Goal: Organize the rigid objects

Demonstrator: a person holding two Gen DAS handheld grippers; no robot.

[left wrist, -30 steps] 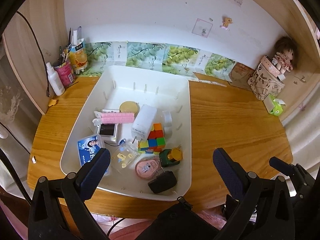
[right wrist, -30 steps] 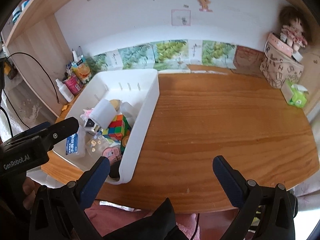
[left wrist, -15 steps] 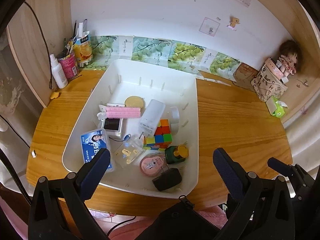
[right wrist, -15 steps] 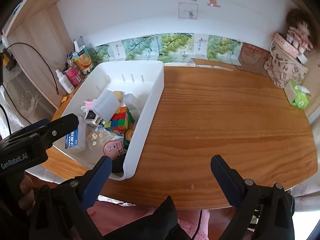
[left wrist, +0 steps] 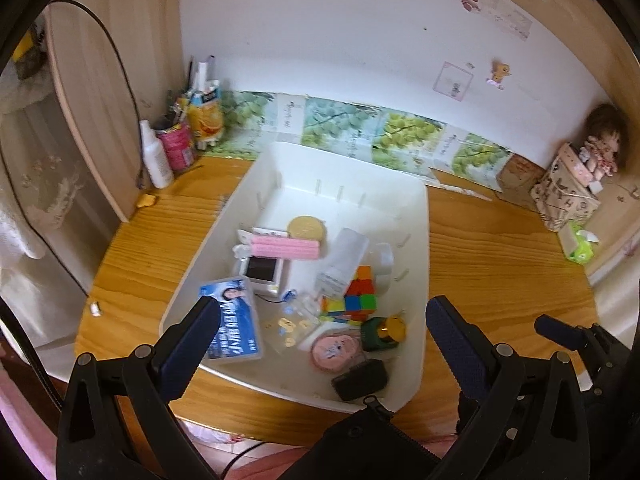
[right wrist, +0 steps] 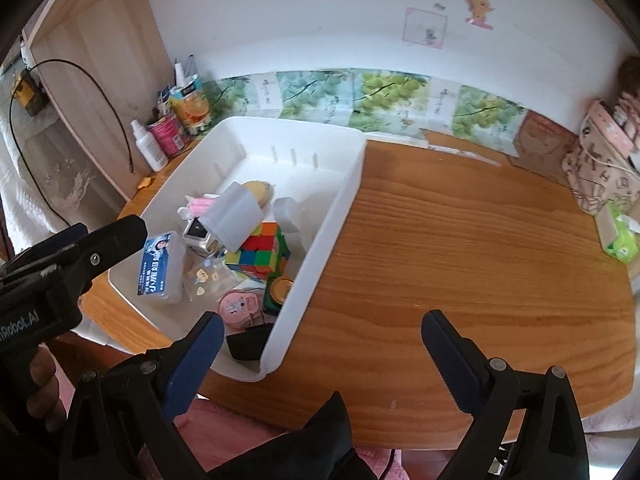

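A white bin [left wrist: 416, 264] [right wrist: 340, 200] on the wooden desk holds several small objects: a colour cube [left wrist: 358, 300] [right wrist: 262, 252], a blue card box [left wrist: 234, 324] [right wrist: 158, 266], a pink roller [left wrist: 286, 248], a white cylinder [left wrist: 344, 258] [right wrist: 234, 216], a round pink case [left wrist: 334, 352] [right wrist: 238, 306], a green and yellow piece [left wrist: 382, 332] and a black piece [left wrist: 360, 380]. My left gripper [left wrist: 320, 344] is open and empty above the bin's near end. My right gripper [right wrist: 320, 356] is open and empty over the desk's front edge, right of the bin.
A white bottle [left wrist: 154, 156], a pink can [left wrist: 176, 146] and an orange carton [left wrist: 206, 116] stand at the back left. A patterned bag with a doll [left wrist: 568, 192] and a green tissue pack [left wrist: 580, 240] sit at the far right. Bare wood [right wrist: 480, 260] lies right of the bin.
Both cameras have moved forward and a little left, so the bin looks closer. Nothing in the bin has moved. Both grippers stay open.
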